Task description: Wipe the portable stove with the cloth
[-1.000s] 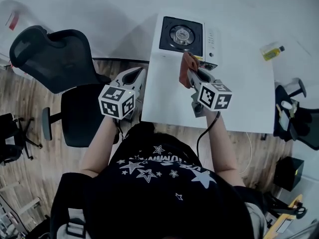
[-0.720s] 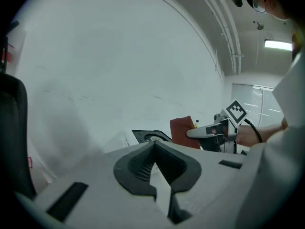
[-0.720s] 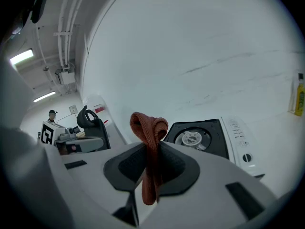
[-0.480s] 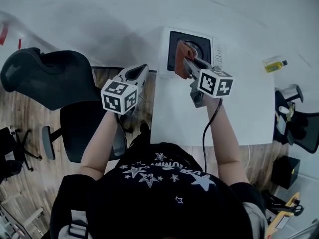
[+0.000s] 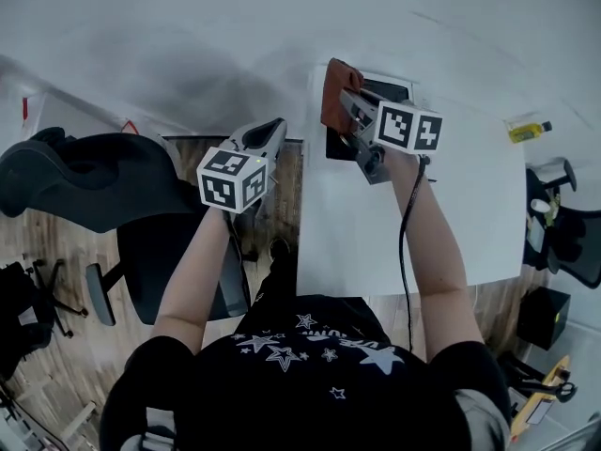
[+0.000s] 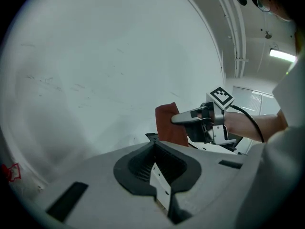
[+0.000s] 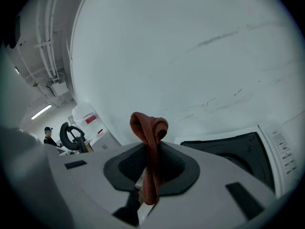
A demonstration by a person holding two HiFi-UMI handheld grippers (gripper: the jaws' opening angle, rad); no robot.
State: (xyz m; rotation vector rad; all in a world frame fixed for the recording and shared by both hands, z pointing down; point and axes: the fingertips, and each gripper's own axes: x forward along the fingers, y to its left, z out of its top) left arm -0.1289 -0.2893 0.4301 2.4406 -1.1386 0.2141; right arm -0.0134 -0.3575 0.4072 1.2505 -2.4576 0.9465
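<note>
**Q:** What is nearest the person?

**A:** The left gripper. It is held in the air to the left of the portable stove, nearer the person than the stove is. It sits past the left edge of the white desk. Its fingers are pressed together with nothing between them.

**Q:** Where is the cloth?

**A:** The right gripper has its fingers clamped on the cloth, a rust-red bundle. It hangs over the stove's left edge. Whether it touches the stove cannot be told from these views.

**Q:** How would the cloth handle?

**A:** It looks soft, light and limp. It is doubled over, with a rounded loop bulging past the fingers and a tail drooping below them. The hold is around the middle of the bundle. That seems secure, and the loop is probably the part to press down, since it should flatten and follow the surface.

**Q:** And the stove?

**A:** It is rigid, with a white casing and a black top. Its control panel is on the right side. It may be light enough to slide on the smooth desk under a firm wipe. The empty left gripper could steady it at the left casing wall. Behind the stove there is only a plain white wall.
</note>
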